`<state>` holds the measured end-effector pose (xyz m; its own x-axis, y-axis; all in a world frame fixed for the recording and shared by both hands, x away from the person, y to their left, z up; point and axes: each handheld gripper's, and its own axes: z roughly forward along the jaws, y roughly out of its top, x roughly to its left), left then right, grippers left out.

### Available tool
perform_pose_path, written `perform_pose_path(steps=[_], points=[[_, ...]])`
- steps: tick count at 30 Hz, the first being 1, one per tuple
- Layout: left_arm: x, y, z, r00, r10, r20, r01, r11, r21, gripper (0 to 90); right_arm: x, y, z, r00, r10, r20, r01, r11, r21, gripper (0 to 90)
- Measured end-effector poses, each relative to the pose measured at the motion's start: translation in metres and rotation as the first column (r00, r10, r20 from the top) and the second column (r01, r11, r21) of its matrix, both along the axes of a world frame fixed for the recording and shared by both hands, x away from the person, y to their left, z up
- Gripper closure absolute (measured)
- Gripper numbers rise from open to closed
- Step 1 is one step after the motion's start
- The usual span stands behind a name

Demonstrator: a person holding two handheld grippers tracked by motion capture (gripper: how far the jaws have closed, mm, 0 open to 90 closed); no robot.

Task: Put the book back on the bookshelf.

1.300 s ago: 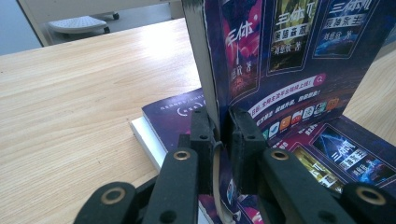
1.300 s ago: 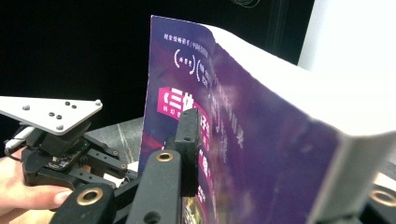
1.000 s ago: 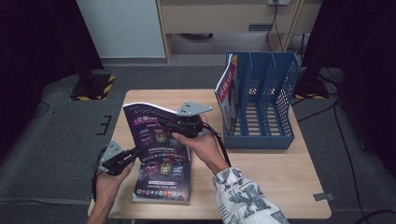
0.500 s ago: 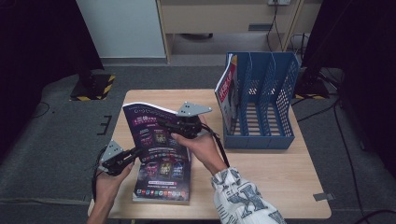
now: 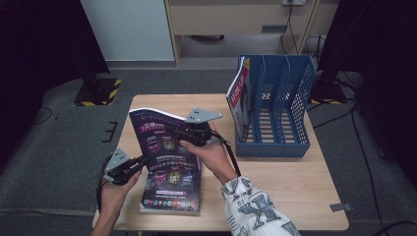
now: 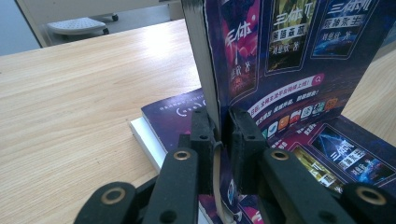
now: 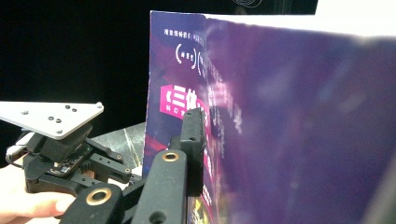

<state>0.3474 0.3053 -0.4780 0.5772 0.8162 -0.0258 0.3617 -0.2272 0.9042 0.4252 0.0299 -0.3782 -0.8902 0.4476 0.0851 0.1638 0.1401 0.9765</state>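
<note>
A blue file rack (image 5: 273, 110) stood at the bench's (image 5: 295, 187) far right, one magazine (image 5: 239, 98) in it; two purple books showed: the lifted book (image 5: 160, 137), clamped by the left hand-held gripper (image 5: 140, 163) and apparently the right hand-held gripper (image 5: 178, 132), above the lower book (image 5: 172, 189).

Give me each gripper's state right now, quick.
Left gripper: shut on the raised magazine.
Right gripper: shut on the same magazine.

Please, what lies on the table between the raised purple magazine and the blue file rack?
In the high view, only bare wooden table lies between the raised purple magazine and the blue file rack, apart from the right tool and its hand reaching across.
</note>
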Motion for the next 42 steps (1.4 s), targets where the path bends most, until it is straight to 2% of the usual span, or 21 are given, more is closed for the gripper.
perform_pose_path(steps=[9, 18, 23, 25, 27, 30, 34, 40, 42], points=[[0.000, 0.000, 0.000, 1.0000, 0.002, 0.001, -0.002, 1.0000, 0.002, 80.6, -0.001, 0.001, -0.001, 0.9999, 0.001, 0.012, -0.001, 1.000, -0.017, 79.5], [0.000, 0.001, -0.001, 1.0000, 0.008, 0.001, -0.008, 0.9999, -0.009, 79.9, -0.006, 0.004, 0.000, 0.9982, -0.032, 0.051, 0.034, 0.999, -0.040, 82.3], [0.001, 0.002, -0.003, 0.9998, 0.018, 0.003, -0.017, 0.9996, -0.021, 77.8, -0.009, 0.005, 0.002, 0.9978, -0.040, 0.053, 0.043, 0.998, -0.047, 82.5], [0.001, 0.002, -0.003, 0.9993, 0.036, 0.004, -0.036, 0.9991, -0.023, 73.9, -0.011, 0.005, 0.003, 0.9975, -0.038, 0.060, 0.041, 0.998, -0.050, 82.5], [0.002, 0.003, -0.005, 0.9985, 0.055, 0.000, -0.055, 0.9983, -0.021, 65.9, -0.012, 0.005, 0.005, 0.9975, -0.034, 0.062, 0.037, 0.998, -0.051, 82.5], [0.004, 0.006, -0.007, 0.9951, 0.098, -0.011, -0.098, 0.9951, -0.009, 48.9, -0.014, 0.004, 0.008, 0.9973, -0.036, 0.064, 0.038, 0.999, -0.035, 82.6], [0.007, 0.012, -0.010, 0.9882, 0.150, -0.031, -0.150, 0.9887, 0.012, 32.2, -0.015, 0.001, 0.014, 0.9955, -0.047, 0.082, 0.050, 0.998, -0.035, 82.6], [0.012, 0.017, -0.019, 0.9794, 0.186, -0.077, -0.183, 0.9820, 0.046, 16.0, -0.013, -0.007, 0.020, 0.9948, -0.062, 0.081, 0.063, 0.998, -0.016, 82.6], [0.013, 0.019, -0.022, 0.9753, 0.199, -0.096, -0.194, 0.9791, 0.061, 13.3, -0.013, -0.009, 0.021, 0.9944, -0.067, 0.082, 0.069, 0.997, -0.017, 82.6]])
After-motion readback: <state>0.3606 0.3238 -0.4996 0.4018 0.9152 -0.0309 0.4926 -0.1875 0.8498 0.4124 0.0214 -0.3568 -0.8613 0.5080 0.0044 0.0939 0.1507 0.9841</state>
